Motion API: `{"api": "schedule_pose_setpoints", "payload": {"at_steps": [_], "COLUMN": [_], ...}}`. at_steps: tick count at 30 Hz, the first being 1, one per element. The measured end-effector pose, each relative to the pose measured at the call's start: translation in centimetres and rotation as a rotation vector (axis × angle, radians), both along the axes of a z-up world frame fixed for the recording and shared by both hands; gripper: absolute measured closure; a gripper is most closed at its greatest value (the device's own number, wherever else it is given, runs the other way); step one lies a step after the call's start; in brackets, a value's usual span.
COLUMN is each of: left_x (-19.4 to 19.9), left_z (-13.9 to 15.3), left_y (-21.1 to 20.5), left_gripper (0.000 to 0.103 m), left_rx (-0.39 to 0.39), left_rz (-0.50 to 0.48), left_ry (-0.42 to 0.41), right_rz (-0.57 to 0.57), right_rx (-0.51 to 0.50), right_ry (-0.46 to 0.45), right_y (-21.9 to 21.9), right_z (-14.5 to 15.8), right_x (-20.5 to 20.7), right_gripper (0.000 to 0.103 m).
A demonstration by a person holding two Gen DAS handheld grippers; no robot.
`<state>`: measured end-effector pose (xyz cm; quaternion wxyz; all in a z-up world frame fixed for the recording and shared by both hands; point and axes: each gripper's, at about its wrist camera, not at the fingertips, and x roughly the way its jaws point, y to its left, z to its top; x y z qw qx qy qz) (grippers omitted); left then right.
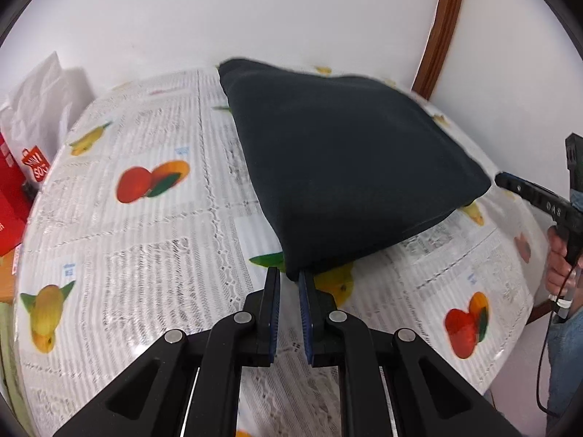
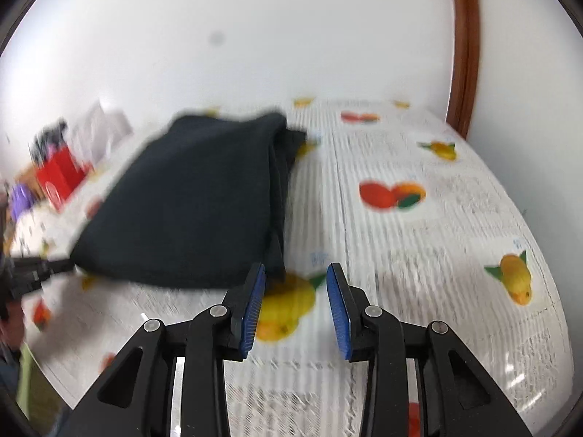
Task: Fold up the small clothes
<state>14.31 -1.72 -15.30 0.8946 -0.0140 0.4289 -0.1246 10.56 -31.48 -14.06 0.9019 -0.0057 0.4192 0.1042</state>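
Note:
A dark folded garment [image 1: 346, 160] lies on the fruit-print tablecloth [image 1: 145, 236]. My left gripper [image 1: 289, 273] sits at the garment's near corner with its jaws a narrow gap apart; the corner lies at the fingertips, and I cannot tell whether it is pinched. My right gripper [image 2: 295, 273] is open and empty, just off the garment's near right corner [image 2: 196, 200]. The right gripper also shows in the left wrist view [image 1: 535, 193], at the garment's right corner.
A red box [image 1: 9, 200] and a white plastic bag [image 1: 40, 109] stand at the table's left edge. A white wall and a brown wooden frame [image 1: 441, 29] lie behind. The person's hand [image 1: 561, 262] is at the right edge.

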Motion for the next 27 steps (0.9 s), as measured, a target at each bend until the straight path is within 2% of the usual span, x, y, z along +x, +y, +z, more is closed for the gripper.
{"api": "schedule_pose_setpoints", "payload": {"at_steps": [2, 4, 5, 6, 10, 14, 18, 23, 27], "left_x": [-0.3, -0.7, -0.4, -0.1, 1.5, 2.9, 2.7, 0.9, 0.3], "left_z": [1.0, 2.1, 2.4, 2.6, 2.4, 0.6, -1.3, -1.8, -1.9], "left_y": [0.1, -0.6, -0.8, -1.2, -2.0, -2.4, -1.8, -1.1, -0.1], "left_gripper": [0.088, 0.07, 0.058, 0.053, 0.053, 0.053, 0.053, 0.053, 0.054], "left_rx": [0.0, 0.01, 0.019, 0.025, 0.034, 0.078, 0.031, 0.057, 0.078], "left_rz": [0.008, 0.014, 0.018, 0.023, 0.025, 0.039, 0.012, -0.002, 0.018], "left_ry": [-0.03, -0.067, -0.081, -0.095, -0.084, -0.038, 0.034, 0.04, 0.028], "right_rz": [-0.001, 0.002, 0.01, 0.014, -0.021, -0.028, -0.027, -0.043, -0.046], "right_rx": [0.035, 0.045, 0.041, 0.025, -0.097, -0.047, -0.082, -0.001, -0.014], "right_ry": [-0.034, -0.047, -0.049, -0.049, 0.007, 0.022, 0.0, 0.02, 0.054], "right_y": [0.7, 1.9, 2.6, 3.1, 3.9, 2.3, 1.9, 1.0, 1.0], "right_z": [0.7, 0.6, 0.3, -0.1, -3.0, -2.7, -1.7, -1.3, -2.7], "right_x": [0.5, 1.2, 1.5, 1.7, 2.6, 1.0, -0.2, -1.1, -1.5], "right_gripper": [0.068, 0.068, 0.068, 0.068, 0.068, 0.067, 0.067, 0.066, 0.066]}}
